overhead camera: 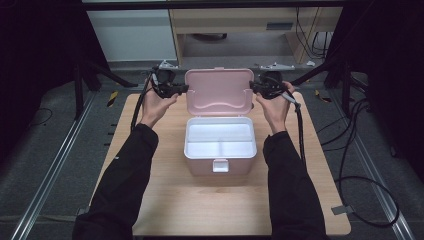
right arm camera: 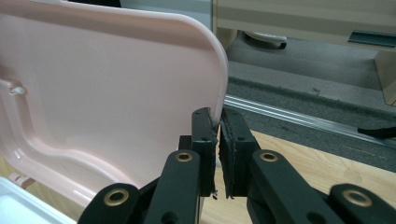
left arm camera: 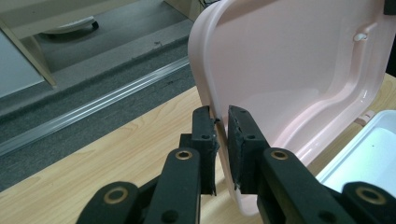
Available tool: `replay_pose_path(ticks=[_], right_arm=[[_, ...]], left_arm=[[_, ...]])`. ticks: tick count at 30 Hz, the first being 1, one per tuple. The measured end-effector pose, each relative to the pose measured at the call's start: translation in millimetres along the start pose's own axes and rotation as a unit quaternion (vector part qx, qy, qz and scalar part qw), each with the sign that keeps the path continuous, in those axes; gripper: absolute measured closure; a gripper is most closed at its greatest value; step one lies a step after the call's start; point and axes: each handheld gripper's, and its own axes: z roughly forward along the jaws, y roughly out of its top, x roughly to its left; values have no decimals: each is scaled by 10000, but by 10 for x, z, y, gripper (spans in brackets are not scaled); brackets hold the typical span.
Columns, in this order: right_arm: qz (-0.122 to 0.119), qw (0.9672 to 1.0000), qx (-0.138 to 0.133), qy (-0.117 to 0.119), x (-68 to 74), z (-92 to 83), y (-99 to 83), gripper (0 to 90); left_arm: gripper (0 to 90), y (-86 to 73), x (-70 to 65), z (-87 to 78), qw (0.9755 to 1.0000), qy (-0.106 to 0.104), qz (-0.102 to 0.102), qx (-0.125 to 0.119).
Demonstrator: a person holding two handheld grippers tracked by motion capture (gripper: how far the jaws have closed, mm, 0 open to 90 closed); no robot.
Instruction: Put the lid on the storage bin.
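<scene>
A pink box [overhead camera: 200, 165] stands in the middle of the wooden table [overhead camera: 165, 200], with a white tray [overhead camera: 220, 137] inside it. Its pink lid [overhead camera: 218, 92] is raised upright at the back. My left gripper [overhead camera: 185, 89] is shut on the lid's left edge, and my right gripper [overhead camera: 252, 90] is shut on the right edge. In the left gripper view the lid [left arm camera: 289, 70] has its rim pinched between the pads of the left gripper [left arm camera: 222, 119]. In the right gripper view the right gripper [right arm camera: 217, 119] clamps the rim of the lid [right arm camera: 107, 84] just below its rounded corner.
A white latch [overhead camera: 220, 165] sticks out from the box's front wall. Beyond the table's far edge are grey carpet, a metal floor rail [right arm camera: 299, 119] and a wooden desk [overhead camera: 250, 25]. Black cables [overhead camera: 360, 165] lie on the floor at the right.
</scene>
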Motion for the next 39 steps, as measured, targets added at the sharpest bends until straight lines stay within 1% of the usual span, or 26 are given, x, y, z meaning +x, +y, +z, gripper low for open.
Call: replay_pose_path(ticks=[5,7,14,15,16,18,20,21,22,24,27,31,33,35,36,39], right_arm=[[-135,9999,47,-78,61,-78,14,854],[-186,9998,55,-97,84,-103,15,854],[-133,9999,-42,-28,98,-195,-40,848],[-148,9999,-62,-14,98,-203,-48,842],[-145,9999,-73,6,94,-207,-54,817],[-121,9999,-104,65,82,-198,-57,777],[-168,9998,-92,88,77,-172,-49,761],[-213,9997,-70,50,76,-156,-41,765],[-203,9998,-66,60,74,-151,-37,775],[-242,9997,-66,19,70,-155,-35,832],[-232,9997,-97,29,81,-185,-42,843],[-291,9995,-133,45,123,-237,-61,847],[-366,9992,-156,47,158,-268,-73,847],[-388,9990,-197,50,186,-296,-92,848],[-397,9989,-225,51,199,-316,-107,848],[-437,9986,-306,44,233,-387,-157,846]], left_arm=[[818,-36,-23,-57,10000,-26,-8,-68],[818,-45,-32,-84,10000,-41,20,-67],[816,-68,-82,-141,9998,-68,146,-100],[816,-67,-85,-147,9998,-78,161,-98],[816,-64,-89,-153,9997,-112,164,-111],[817,-64,-105,-150,9997,-100,195,-131],[817,-59,-122,-150,9996,-81,262,-113],[817,-58,-129,-150,9995,-55,281,-102],[815,-59,-133,-153,9995,-48,291,-108],[815,-63,-129,-170,9995,-71,288,-100],[812,-83,-135,-201,9994,-99,304,-106],[808,-144,-149,-258,9994,-143,285,-161],[804,-164,-152,-290,9993,-169,296,-161],[801,-172,-163,-320,9992,-189,329,-125],[799,-174,-173,-338,9991,-178,375,-90],[795,-197,-236,-382,9986,-117,507,-91]])
